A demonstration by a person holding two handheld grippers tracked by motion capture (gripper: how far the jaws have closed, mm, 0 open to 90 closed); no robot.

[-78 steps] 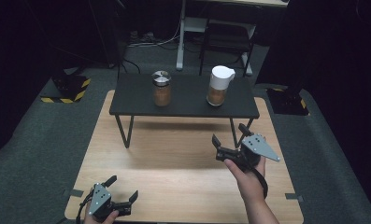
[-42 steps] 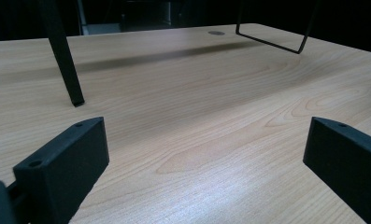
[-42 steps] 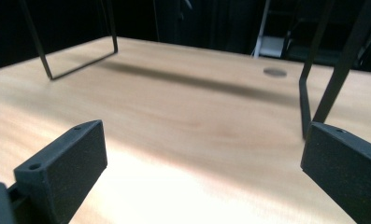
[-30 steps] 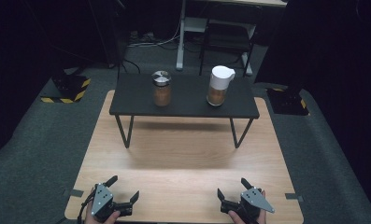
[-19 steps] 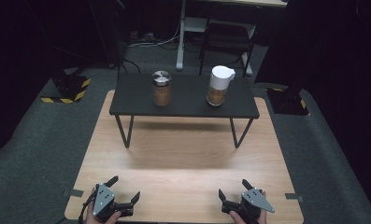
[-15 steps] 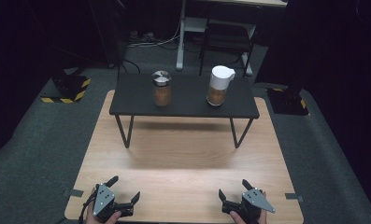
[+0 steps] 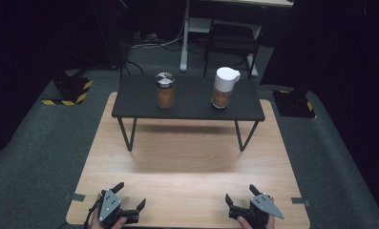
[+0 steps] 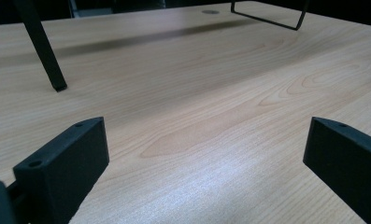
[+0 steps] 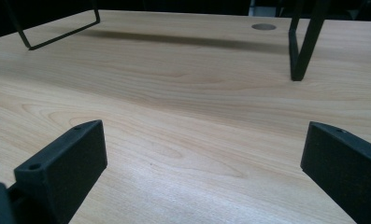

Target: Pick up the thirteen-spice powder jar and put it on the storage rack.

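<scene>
Wooden bench [image 7: 187, 162]: right tongs [image 7: 244, 202] have dropped back beside left tongs [image 7: 127, 200], both wide and empty; jars [image 7: 165, 90] untouched.

Light: dim room, wooden table [image 7: 187, 162] lit from overhead.
Shadow: soft, under the black stand [image 7: 187, 102].
Focus: near jaws slightly blurred.

The high view's bottom edge cuts off both hands, and each jar's [image 7: 165, 90] contents are too small to tell.

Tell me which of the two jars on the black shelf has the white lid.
The right-hand jar, taller, with a white spouted lid. The jar on the left is shorter and has a shiny metal cap. Both stand upright on the black shelf.
</scene>
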